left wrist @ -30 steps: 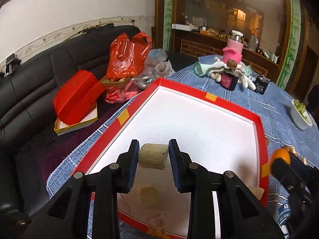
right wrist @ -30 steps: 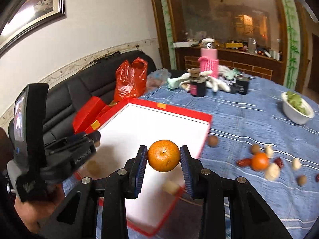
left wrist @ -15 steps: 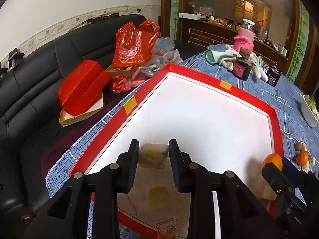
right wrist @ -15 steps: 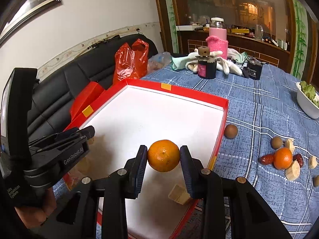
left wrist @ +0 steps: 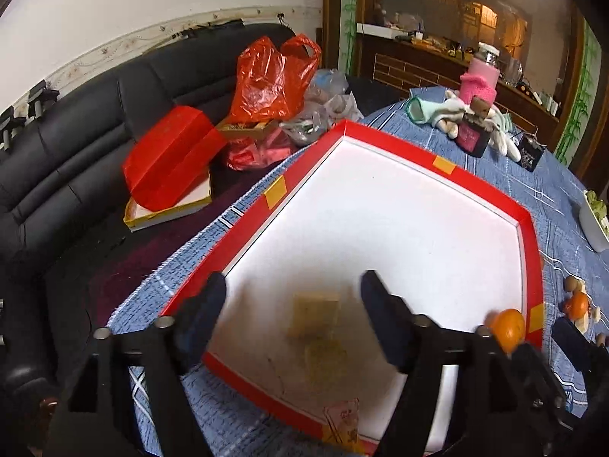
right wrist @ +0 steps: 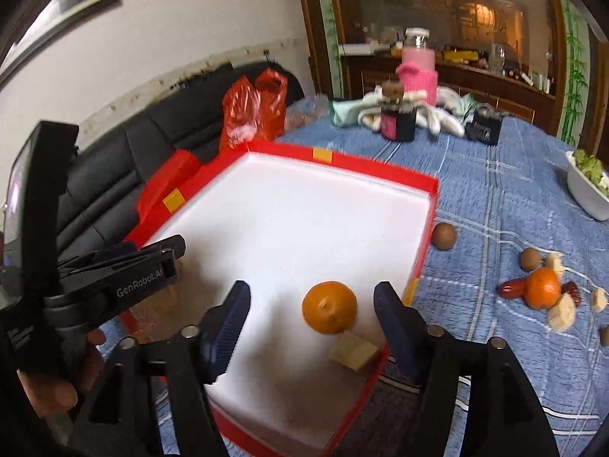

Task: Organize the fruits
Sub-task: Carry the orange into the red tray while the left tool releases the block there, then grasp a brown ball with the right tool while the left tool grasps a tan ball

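the tray (right wrist: 426,205) has a bright red rim with small yellow-orange patches and a plain white floor. the mandarin (right wrist: 329,307) over it is orange, and the cut piece (left wrist: 314,314) is pale tan, blurred. the cloth on the surface (right wrist: 502,198) is blue with a thin white check. the sofa (left wrist: 83,144) is black, the plastic bag (left wrist: 272,80) on it a shiny orange-red. the bottle sleeve (right wrist: 418,74) is pink, the bowl (right wrist: 586,194) white with green inside. both tools are black with dark blue ribbed pads (right wrist: 228,323).
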`<action>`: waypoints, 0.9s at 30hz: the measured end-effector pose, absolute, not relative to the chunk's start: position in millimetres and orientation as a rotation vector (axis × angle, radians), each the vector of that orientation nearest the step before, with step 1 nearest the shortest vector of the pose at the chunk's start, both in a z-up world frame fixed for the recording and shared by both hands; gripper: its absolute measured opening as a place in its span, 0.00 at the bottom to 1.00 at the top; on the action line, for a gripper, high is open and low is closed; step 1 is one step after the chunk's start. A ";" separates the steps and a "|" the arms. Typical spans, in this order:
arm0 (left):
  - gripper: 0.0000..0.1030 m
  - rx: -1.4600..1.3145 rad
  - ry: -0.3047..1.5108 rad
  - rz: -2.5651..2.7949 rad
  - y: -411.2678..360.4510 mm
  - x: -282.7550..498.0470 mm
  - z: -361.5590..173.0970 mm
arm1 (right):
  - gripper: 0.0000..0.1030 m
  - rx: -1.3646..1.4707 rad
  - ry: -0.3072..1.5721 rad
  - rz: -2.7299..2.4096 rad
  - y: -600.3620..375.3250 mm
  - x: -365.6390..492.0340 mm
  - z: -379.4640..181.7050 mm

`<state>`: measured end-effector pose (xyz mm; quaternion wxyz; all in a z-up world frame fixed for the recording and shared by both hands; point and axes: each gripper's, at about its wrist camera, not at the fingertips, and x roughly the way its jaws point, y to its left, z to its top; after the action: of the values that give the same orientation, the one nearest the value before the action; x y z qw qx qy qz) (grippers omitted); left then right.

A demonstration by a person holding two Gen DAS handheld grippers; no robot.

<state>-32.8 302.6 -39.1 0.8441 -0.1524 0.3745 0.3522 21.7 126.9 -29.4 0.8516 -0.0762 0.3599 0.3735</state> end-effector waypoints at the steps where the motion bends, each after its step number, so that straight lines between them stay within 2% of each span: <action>1: 0.73 -0.320 0.782 0.733 300.0 -34.5 -37.3 | 0.67 -0.151 0.751 0.788 119.9 19.9 -26.4; 11: 0.73 -0.286 0.697 0.592 238.5 -42.7 -16.9 | 0.68 -0.031 0.648 0.598 -21.0 22.6 -1.2; 17: 0.73 -0.219 0.690 0.468 186.7 -28.0 -12.6 | 0.66 0.045 0.722 0.321 -121.3 74.3 -15.4; 18: 0.73 -0.207 0.696 0.457 181.0 -26.0 -12.6 | 0.62 0.051 0.736 0.304 -129.6 81.2 -18.4; 26: 0.73 -0.115 0.719 0.373 132.6 -10.8 -12.6 | 0.56 -0.031 0.813 0.307 -111.9 122.6 -42.1; 27: 0.73 -0.106 0.718 0.363 126.7 -8.3 -12.0 | 0.52 -0.039 0.833 0.300 -108.8 128.7 -47.3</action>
<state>-8.3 126.7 -12.0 0.9189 -0.0513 0.3491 0.1766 128.7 -108.8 -47.3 0.9035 -0.0187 0.4029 0.1450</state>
